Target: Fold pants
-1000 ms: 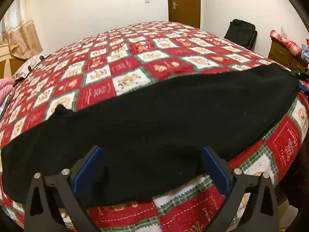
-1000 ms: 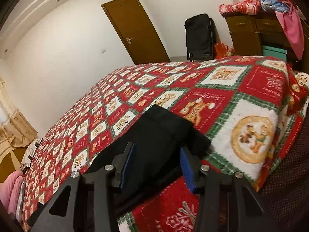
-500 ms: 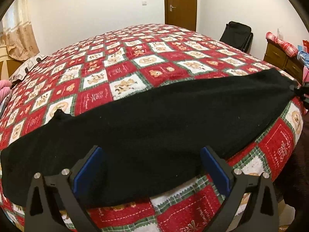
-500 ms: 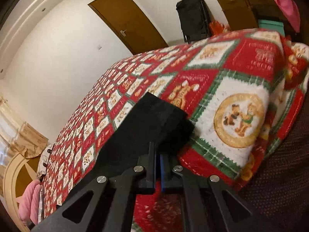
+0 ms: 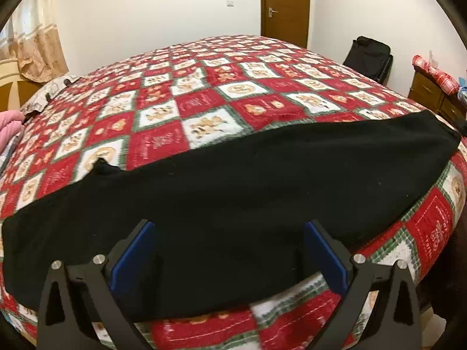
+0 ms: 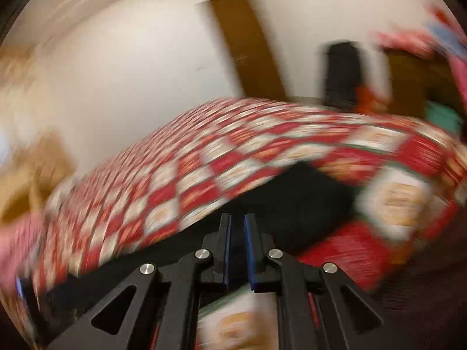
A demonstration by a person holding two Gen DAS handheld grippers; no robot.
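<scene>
Black pants (image 5: 233, 192) lie flat in a long strip along the near edge of the bed, folded lengthwise. My left gripper (image 5: 227, 250) is open, its blue pads (image 5: 131, 256) spread wide above the pants' near edge, holding nothing. In the blurred right wrist view my right gripper (image 6: 237, 233) is shut on the black pants (image 6: 297, 201) near their right end, with cloth pinched between the pads.
A red, white and green patchwork quilt (image 5: 204, 99) covers the bed. A brown door (image 5: 284, 3), a black suitcase (image 5: 367, 58) and a wooden dresser (image 5: 432, 96) with clothes stand at the far right. Pink cloth (image 5: 8, 125) lies at the left.
My right gripper closed on the end of the pants and is now swinging fast, so its view is blurred. My left gripper stayed open above the pants' near edge.
</scene>
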